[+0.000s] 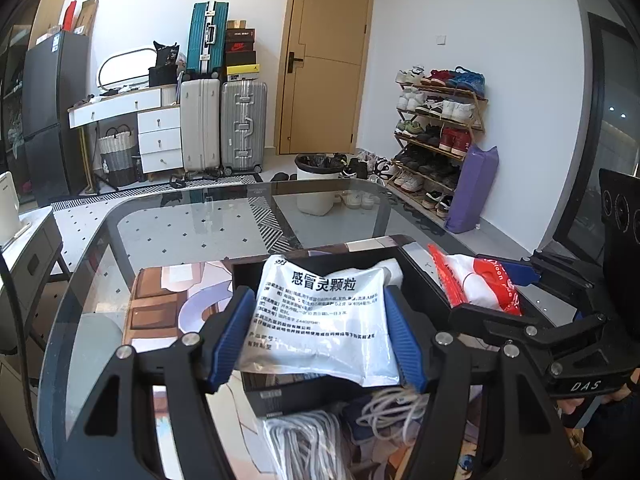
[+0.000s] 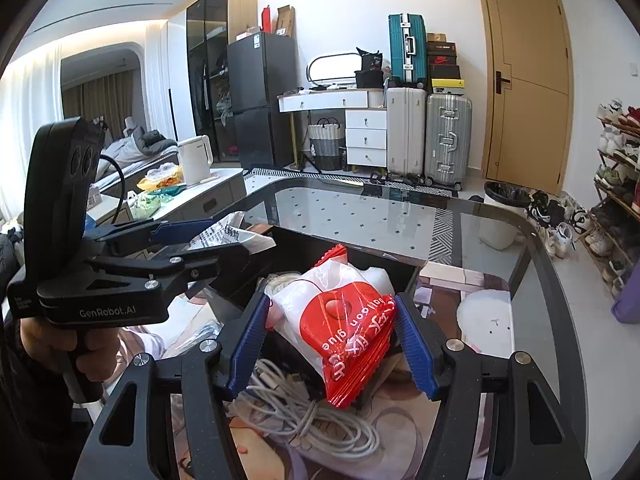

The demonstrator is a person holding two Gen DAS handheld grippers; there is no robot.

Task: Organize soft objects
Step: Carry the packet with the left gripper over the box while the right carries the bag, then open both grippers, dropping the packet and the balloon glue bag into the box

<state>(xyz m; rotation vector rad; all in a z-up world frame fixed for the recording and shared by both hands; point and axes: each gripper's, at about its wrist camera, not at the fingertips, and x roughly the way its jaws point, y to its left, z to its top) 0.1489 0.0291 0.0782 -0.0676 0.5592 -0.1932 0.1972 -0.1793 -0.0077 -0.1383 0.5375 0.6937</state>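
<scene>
My left gripper [image 1: 320,334] is shut on a white medicine pouch [image 1: 320,320] with black Chinese print, held over a black open box [image 1: 416,276] on the glass table. My right gripper [image 2: 332,332] is shut on a red-and-white plastic packet [image 2: 344,320] marked "balloon glue", over the same box [image 2: 316,248]. The right gripper and its packet [image 1: 480,284] show at the right of the left wrist view. The left gripper with the pouch [image 2: 228,234] shows at the left of the right wrist view.
Coiled white cables [image 2: 304,412] lie on a printed mat [image 1: 160,304] in front of the box; they also show in the left wrist view [image 1: 316,436]. The glass table [image 1: 208,220] stretches beyond. A white bin [image 1: 318,184], suitcases [image 1: 244,128] and a shoe rack [image 1: 440,132] stand further off.
</scene>
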